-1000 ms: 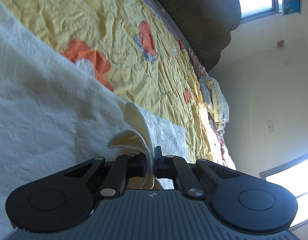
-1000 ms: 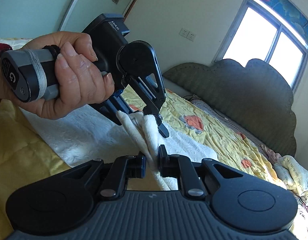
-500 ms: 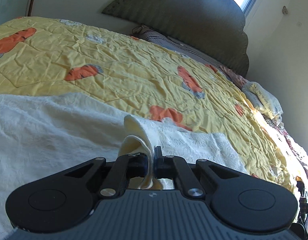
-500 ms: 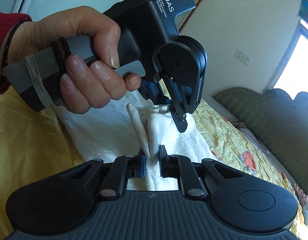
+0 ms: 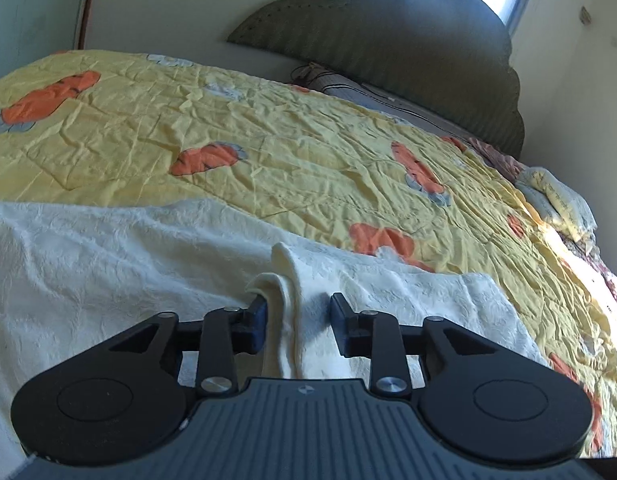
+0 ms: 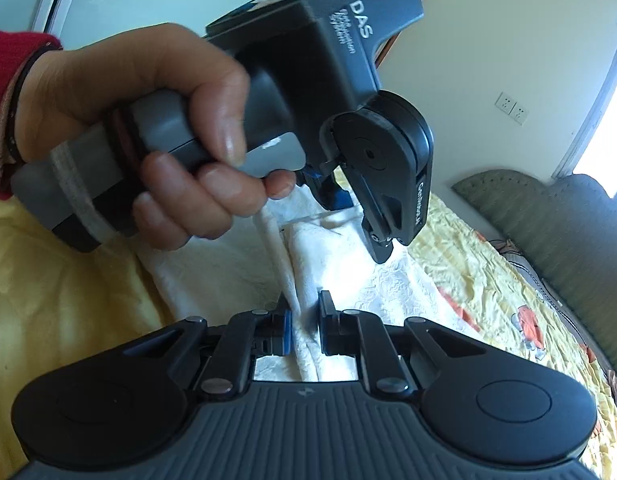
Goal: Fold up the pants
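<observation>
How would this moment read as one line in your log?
left gripper: open, fold between | right gripper: open, fold between | white pants: on bed quilt

Left gripper point(image 5: 296, 322) open, jaws apart around a raised fold of cream pants point(image 5: 108, 264). Fold touching the left pad only. Pants spread flat over yellow bedspread point(image 5: 288, 140) with orange prints; padded headboard point(image 5: 388, 44) beyond.
</observation>
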`<state>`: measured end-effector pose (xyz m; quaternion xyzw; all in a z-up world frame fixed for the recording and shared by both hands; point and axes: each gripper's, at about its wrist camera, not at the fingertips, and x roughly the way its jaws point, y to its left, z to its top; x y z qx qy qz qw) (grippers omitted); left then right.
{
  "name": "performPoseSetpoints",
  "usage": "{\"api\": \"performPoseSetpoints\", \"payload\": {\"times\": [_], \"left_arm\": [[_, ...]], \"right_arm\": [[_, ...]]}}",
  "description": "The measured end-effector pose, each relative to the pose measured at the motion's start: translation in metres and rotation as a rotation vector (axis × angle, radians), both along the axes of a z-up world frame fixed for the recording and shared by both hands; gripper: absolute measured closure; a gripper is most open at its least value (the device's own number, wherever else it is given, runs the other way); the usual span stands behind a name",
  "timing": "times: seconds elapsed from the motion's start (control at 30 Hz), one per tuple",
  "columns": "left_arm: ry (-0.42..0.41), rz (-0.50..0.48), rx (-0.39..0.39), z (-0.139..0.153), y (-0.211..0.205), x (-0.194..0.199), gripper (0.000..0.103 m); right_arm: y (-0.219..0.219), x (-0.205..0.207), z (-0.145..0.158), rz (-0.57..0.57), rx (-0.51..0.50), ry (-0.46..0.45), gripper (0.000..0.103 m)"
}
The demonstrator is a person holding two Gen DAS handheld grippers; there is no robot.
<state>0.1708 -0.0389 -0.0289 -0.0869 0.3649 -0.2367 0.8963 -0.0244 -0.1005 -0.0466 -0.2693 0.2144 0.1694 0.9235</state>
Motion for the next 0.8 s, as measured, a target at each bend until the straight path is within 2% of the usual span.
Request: {"api": "performPoseSetpoints", "payload": {"times": [0.1,0.2,0.27,0.3,0.33,0.43,0.53,0.6,0.67,0.73,0.8], "left_arm": [[-0.009,0.023,-0.012,0.004,0.006,0.002,0.063],[-0.044,0.064,0.069,0.007,0.003,0.0,0.072],[-0.091,0.099,0.116,0.012,0.005,-0.005,0.07],[-0.11,0.127,0.14,0.015,0.007,-0.007,0.065],[-0.122,0.157,0.165,0.018,0.01,-0.008,0.067],[-0.147,0.192,0.193,0.026,0.02,-0.014,0.066],[-0.132,0.204,0.195,0.029,0.027,-0.02,0.064],[-0.133,0.201,0.185,0.029,0.028,-0.025,0.061],[-0.133,0.195,0.196,0.026,0.026,-0.027,0.06],[-0.095,0.171,0.212,0.021,0.023,-0.024,0.06],[-0.02,0.12,0.156,0.016,0.028,-0.017,0.059]], "right_arm": [[-0.001,-0.003,0.0,0.002,0.009,0.006,0.091],[-0.006,0.002,-0.001,0.002,0.026,0.033,0.091],[-0.008,0.004,0.0,-0.008,0.033,0.036,0.09],[-0.008,0.014,0.004,-0.009,0.039,0.044,0.089],[-0.009,0.013,0.007,-0.01,0.051,0.052,0.089],[-0.023,0.007,0.019,0.006,0.138,0.068,0.086],[-0.043,0.011,0.029,0.002,0.27,0.094,0.084],[-0.049,0.026,0.021,-0.022,0.31,0.122,0.075],[-0.04,0.043,0.006,-0.05,0.281,0.127,0.075],[-0.025,0.048,-0.003,-0.053,0.225,0.105,0.075],[-0.009,0.046,-0.009,-0.044,0.15,0.053,0.075]]}}
